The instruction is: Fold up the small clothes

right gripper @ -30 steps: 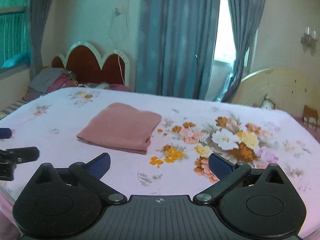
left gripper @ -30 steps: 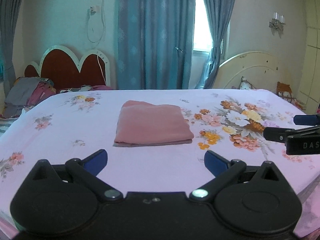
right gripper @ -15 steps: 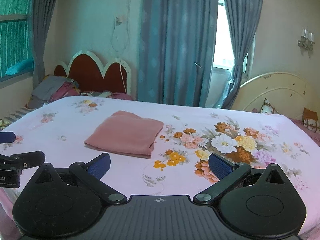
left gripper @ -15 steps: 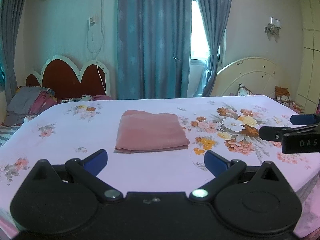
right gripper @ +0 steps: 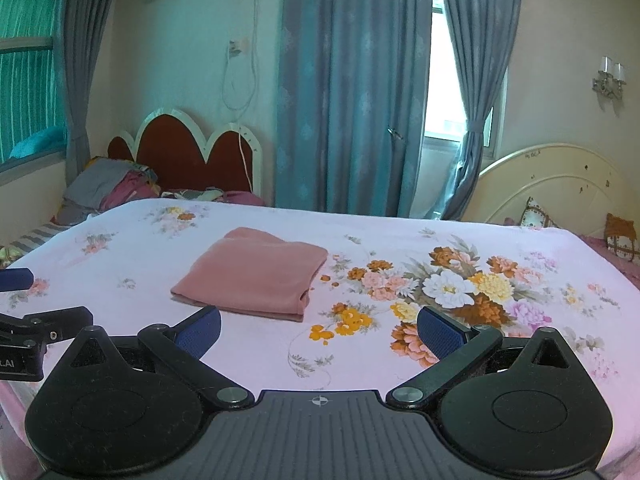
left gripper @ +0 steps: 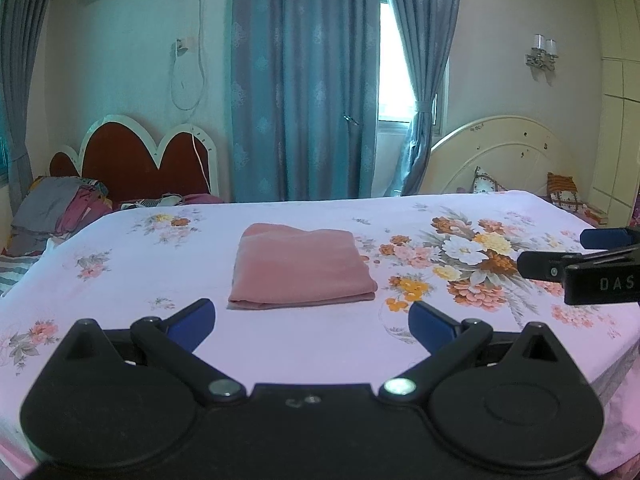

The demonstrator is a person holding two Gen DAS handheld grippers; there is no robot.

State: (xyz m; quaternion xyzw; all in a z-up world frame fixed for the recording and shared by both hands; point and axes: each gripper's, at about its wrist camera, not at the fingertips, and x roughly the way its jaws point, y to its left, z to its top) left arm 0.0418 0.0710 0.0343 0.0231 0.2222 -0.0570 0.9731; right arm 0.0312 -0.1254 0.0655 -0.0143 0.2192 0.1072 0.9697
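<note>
From the left wrist view, the left gripper hangs over the near edge of the bed, its blue-padded jaws spread wide with nothing between them. The folded pink garment lies flat on the floral bedsheet straight ahead of this claw, a little beyond the fingertips and clear of them. Its thick doubled edge faces the gripper, and its longer side runs left to right across the line of approach. The right gripper shows at the right margin, off to the side of the cloth.

From the right wrist view, the right gripper is likewise wide open and empty. Here the pink garment sits ahead but to the left of the claw's centre line, its near right corner closest to the left fingertip. The left gripper pokes in at the left edge.

I judge the left claw the better lined up; the right would have to swing leftward to reach the cloth. The garment already looks neatly folded.
</note>
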